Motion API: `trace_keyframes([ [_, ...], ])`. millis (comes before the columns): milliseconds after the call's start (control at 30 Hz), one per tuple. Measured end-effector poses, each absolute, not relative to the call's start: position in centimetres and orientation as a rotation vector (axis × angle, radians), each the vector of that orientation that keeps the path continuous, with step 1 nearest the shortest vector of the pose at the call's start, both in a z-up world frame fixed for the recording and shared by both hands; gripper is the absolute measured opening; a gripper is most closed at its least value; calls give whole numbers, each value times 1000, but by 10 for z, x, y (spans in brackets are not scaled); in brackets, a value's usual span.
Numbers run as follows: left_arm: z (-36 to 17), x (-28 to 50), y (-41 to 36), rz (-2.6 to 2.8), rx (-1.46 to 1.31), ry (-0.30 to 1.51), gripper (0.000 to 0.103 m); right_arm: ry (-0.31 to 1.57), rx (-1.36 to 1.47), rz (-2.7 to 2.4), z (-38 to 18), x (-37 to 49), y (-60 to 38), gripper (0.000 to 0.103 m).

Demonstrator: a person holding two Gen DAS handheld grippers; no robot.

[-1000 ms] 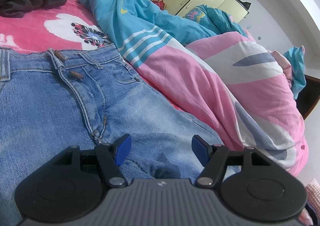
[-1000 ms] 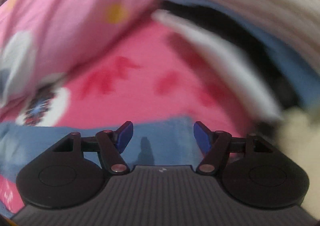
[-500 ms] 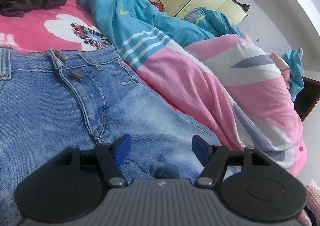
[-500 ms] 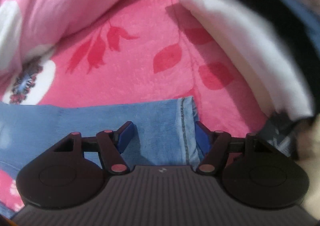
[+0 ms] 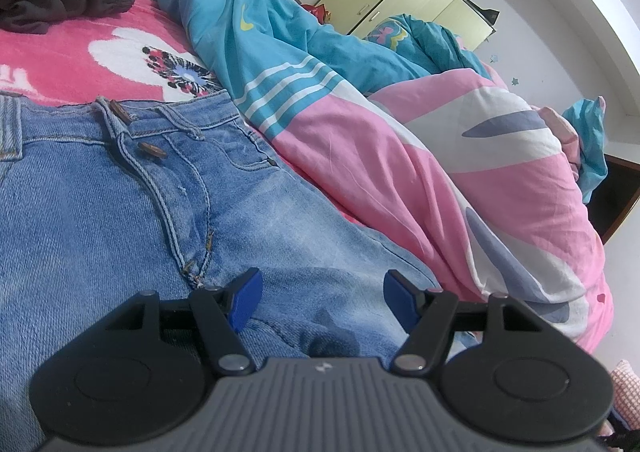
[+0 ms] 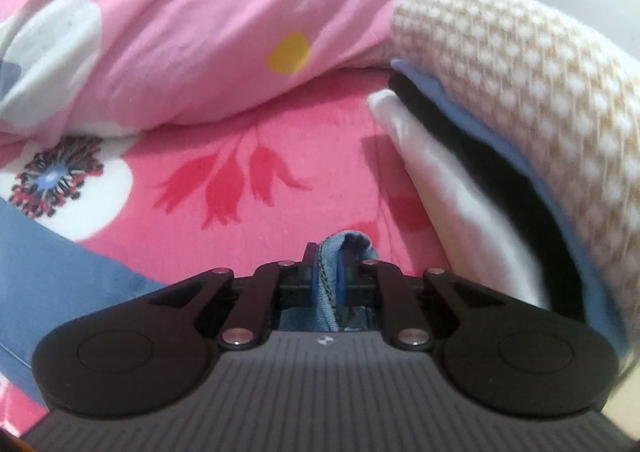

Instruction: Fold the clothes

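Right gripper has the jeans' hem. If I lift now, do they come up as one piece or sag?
Probably sag: the jeans lie limp and creased on the bedspread, so only the hem pinched in the right gripper should rise first. The denim looks thick, likely dragging. The left gripper is open above them.

The left black hand-held gripper point(image 5: 322, 294) with blue pads has its jaws spread wide. The right black hand-held gripper point(image 6: 328, 272) is closed, apparently pinching fabric between its pads.
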State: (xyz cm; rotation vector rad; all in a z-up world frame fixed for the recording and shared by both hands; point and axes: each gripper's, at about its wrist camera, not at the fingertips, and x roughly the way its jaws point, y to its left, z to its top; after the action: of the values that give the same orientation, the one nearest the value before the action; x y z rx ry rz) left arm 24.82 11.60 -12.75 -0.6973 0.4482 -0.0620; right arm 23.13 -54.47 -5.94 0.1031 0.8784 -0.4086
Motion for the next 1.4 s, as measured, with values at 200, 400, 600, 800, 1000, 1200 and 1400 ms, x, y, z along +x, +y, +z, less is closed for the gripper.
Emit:
trace_keyframes([
  [200,-127,248,116,-62,-697,449,68,902,216,-436,-73,231,-562,49],
  [400,-128,248,116,-62,-697,448,68,948,420,-467,-103,224,-592,68],
  [600,-128,248,117,-62,-697,449,68,944,357,-407,-102,219,-578,15],
  [800,-128,248,117,-64,-701,448,68,800,29,-443,-53,237,-536,14],
  [1000,-127,248,117,-63,-699,450,68,768,-275,-517,-35,290,-527,14],
  [1200,-127,248,116,-63,-699,450,68,863,-334,-567,-86,320,-541,24],
  [1400,-127,248,116,-63,-700,450,68,886,-489,-682,-112,311,-544,39],
])
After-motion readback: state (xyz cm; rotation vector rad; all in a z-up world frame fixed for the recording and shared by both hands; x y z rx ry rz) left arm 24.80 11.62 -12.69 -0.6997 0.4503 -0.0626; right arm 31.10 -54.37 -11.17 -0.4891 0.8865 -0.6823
